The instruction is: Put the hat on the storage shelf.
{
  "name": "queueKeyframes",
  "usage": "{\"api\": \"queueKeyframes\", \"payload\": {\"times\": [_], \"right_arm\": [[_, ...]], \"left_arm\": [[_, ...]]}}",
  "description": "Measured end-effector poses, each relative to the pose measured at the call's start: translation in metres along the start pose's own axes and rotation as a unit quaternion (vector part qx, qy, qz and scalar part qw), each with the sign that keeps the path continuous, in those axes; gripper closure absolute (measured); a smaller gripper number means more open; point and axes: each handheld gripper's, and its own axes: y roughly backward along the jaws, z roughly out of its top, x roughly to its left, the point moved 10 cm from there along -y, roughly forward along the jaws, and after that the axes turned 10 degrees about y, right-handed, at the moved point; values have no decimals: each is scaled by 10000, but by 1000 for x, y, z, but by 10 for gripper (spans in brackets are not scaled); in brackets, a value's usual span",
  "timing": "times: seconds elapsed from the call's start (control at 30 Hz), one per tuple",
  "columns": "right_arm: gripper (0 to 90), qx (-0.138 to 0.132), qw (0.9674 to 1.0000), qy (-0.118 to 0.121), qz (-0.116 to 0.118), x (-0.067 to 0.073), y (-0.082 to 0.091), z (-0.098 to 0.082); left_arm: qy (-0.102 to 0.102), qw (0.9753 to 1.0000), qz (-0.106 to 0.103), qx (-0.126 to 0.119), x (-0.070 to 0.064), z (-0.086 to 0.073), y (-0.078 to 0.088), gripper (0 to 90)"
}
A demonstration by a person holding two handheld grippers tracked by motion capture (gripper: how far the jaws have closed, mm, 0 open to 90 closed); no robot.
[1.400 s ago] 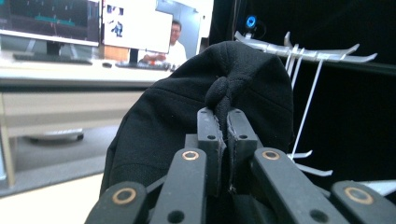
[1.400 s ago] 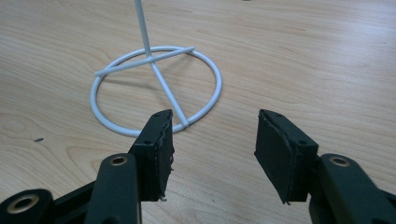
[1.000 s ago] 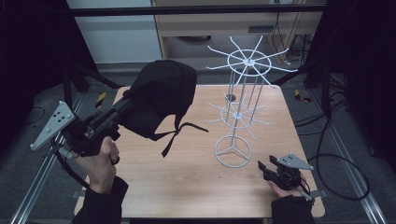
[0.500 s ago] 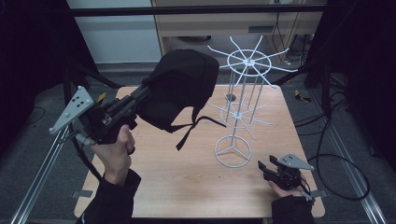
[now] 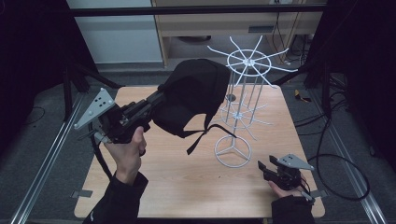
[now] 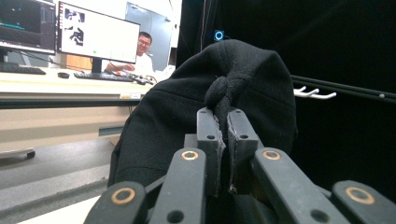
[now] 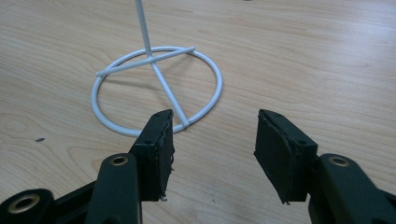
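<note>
The left gripper [image 5: 156,99] is raised above the table's [image 5: 187,186] left half, its jaws clamped together on a fold of the black cap [image 5: 194,95]. In the left gripper view the bunched fabric of the cap [image 6: 233,88] stands pinched between the two pads. The cap hangs beyond the gripper's tips, well above the wood, with its straps [image 5: 198,140] dangling below it. Under the cap and toward the person, the tabletop is bare. Just past the cap, to its right, stands the white wire rack [image 5: 243,93]; the cap's far side sits close to the rack's upper ring of arms. The right gripper [image 5: 262,169] rests near the table's front right corner, jaws apart with nothing between them, pointing at the rack's round base [image 7: 159,88] just ahead.
</note>
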Motion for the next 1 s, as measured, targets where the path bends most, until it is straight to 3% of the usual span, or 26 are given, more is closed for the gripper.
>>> {"api": "queueKeyframes", "payload": {"times": [0.33,0.67,1.0], "right_arm": [[466,19,10000,17,1,1,-1,-1],[465,33,10000,9,2,1,0,-1],[465,43,10000,-20,22,1,-1,-1]], "left_arm": [[-73,9994,49,326,4,-23,-5,818],[-158,9972,77,729,5,-53,-17,810],[-368,9952,169,894,6,-67,-21,672]]}}
